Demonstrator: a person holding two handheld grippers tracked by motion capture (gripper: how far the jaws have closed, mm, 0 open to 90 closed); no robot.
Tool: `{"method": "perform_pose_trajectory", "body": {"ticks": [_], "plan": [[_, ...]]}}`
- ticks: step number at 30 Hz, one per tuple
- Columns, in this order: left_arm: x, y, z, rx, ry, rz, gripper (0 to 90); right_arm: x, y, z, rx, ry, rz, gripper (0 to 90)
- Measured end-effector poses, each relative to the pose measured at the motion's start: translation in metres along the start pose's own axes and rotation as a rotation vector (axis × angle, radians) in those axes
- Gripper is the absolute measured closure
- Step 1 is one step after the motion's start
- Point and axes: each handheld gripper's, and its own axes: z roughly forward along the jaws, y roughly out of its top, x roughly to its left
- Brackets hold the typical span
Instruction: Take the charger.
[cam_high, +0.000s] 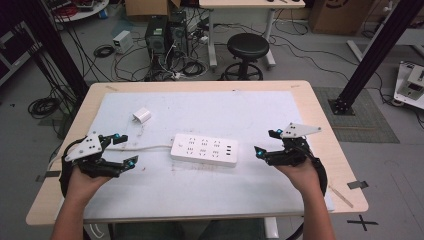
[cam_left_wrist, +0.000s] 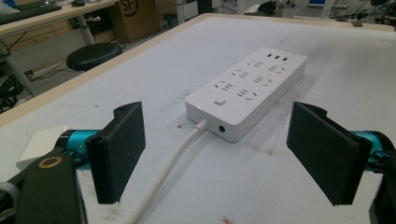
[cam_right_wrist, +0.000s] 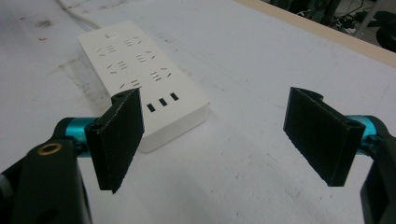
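A white power strip (cam_high: 204, 149) lies flat in the middle of the white mat, its cord (cam_high: 142, 147) running off to the left. In the left gripper view the strip (cam_left_wrist: 247, 90) sits ahead with the cord (cam_left_wrist: 170, 165) passing between the jaws. My left gripper (cam_high: 125, 149) stands open at the mat's left, nothing held. A small white plug adapter (cam_high: 141, 116) rests behind it. My right gripper (cam_high: 266, 142) stands open to the right of the strip, empty. The right gripper view has the strip (cam_right_wrist: 140, 74) ahead on the left, USB ports nearest.
The white mat (cam_high: 215, 190) covers most of the wooden table (cam_high: 330, 150). Beyond the far edge stand a black stool (cam_high: 247, 47), computer towers (cam_high: 165, 35) and tangled cables on the floor. A black frame post (cam_high: 370, 55) rises at right.
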Motion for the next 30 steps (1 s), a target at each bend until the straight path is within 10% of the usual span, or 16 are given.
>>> {"method": "perform_pose_trajectory", "body": {"ticks": [18,30], "plan": [[0.002,0.006,0.002,0.025,0.037,-0.011,19.6,0.007,0.005,-0.011,-0.014,-0.009,-0.014,20.8],[0.027,0.019,0.015,0.053,0.103,-0.048,19.6,0.007,0.012,-0.009,-0.012,-0.005,-0.051,20.9]]}}
